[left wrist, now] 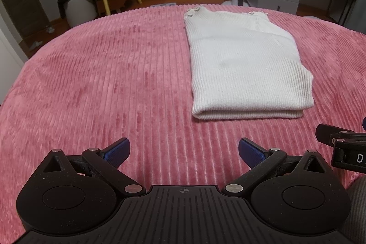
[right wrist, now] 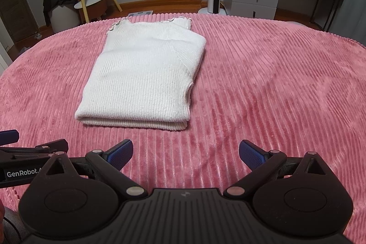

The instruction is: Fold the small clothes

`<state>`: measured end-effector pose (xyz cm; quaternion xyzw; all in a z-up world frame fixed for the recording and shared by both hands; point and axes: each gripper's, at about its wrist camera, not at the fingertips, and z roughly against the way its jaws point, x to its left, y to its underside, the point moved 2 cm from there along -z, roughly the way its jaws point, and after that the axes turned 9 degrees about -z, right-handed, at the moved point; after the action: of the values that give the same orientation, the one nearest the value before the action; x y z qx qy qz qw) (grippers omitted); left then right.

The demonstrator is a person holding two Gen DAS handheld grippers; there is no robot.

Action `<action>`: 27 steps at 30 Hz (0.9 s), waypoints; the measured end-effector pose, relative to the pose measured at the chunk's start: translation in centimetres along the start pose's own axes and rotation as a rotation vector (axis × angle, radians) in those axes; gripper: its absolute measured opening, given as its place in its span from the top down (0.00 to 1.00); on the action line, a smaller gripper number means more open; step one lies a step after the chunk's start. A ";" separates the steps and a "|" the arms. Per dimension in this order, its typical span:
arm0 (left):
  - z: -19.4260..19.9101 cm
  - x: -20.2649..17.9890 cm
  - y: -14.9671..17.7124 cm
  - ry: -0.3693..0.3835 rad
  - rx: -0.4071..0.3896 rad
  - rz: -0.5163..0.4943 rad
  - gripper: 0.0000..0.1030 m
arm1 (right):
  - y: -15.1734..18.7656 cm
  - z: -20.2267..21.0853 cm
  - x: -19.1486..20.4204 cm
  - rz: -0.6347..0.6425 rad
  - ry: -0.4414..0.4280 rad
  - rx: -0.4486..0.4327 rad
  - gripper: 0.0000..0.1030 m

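Blanket fills the near ground, bare pink ribs under both claws. Left gripper and right gripper hover side by side, jaws spread, holding nothing. Ahead lies the folded sweater, fold edge nearest, frilled neckline toward the far blanket edge, with wide bare cloth on either side.

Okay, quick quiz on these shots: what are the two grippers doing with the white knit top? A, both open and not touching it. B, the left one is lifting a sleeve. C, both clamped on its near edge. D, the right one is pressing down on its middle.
A: the left gripper and right gripper both stand open over the pink blanket, short of the folded white knit top.
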<state>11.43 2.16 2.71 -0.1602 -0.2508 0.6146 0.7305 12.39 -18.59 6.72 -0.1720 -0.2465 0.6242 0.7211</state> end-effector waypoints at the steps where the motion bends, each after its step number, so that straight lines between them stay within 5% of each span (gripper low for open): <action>1: 0.0 0.0 0.0 0.001 0.000 0.000 0.00 | 0.0 0.0 0.0 0.000 0.000 0.000 0.04; 27: 0.3 -0.4 -0.3 0.030 -0.011 -0.009 0.00 | 0.2 0.1 -0.2 -0.002 -0.012 -0.001 0.04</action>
<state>11.46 1.65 3.03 -0.1723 -0.2440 0.6073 0.7361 12.18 -18.80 6.68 -0.1685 -0.2511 0.6245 0.7201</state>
